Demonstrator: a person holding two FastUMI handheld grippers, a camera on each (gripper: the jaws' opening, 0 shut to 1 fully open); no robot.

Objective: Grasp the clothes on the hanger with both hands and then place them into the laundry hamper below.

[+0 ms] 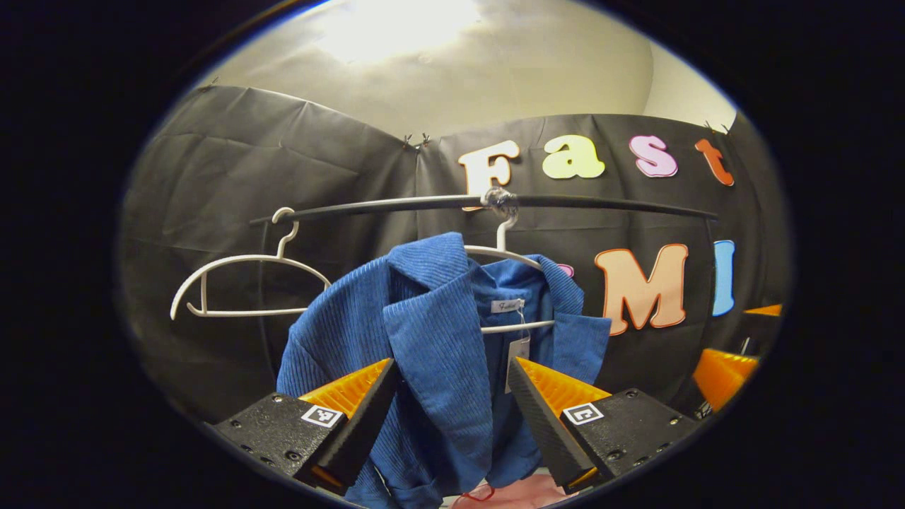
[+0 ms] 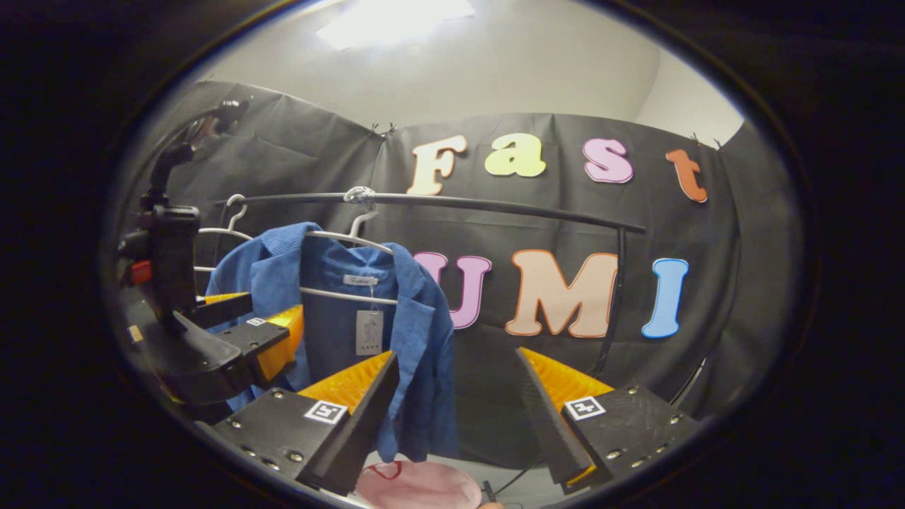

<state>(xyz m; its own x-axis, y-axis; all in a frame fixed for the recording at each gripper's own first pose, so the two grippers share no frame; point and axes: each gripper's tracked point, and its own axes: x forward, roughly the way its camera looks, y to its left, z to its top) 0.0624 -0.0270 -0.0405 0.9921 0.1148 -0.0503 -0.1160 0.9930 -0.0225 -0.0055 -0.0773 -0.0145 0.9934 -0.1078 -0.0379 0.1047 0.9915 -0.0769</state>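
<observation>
A blue corduroy jacket hangs on a white hanger from the black rail. In the left gripper view my left gripper is open, its fingers either side of the jacket's left front panel and lapel, close in front of it. In the right gripper view the jacket hangs at the left and my right gripper stands open just to its right, with the jacket's edge by the left finger. The left gripper shows at the far left, against the jacket. Below lies a pink hamper.
An empty white hanger hangs on the rail left of the jacket. The rail's upright post stands at the right. A white tag dangles inside the jacket. The pink hamper shows under the jacket's hem.
</observation>
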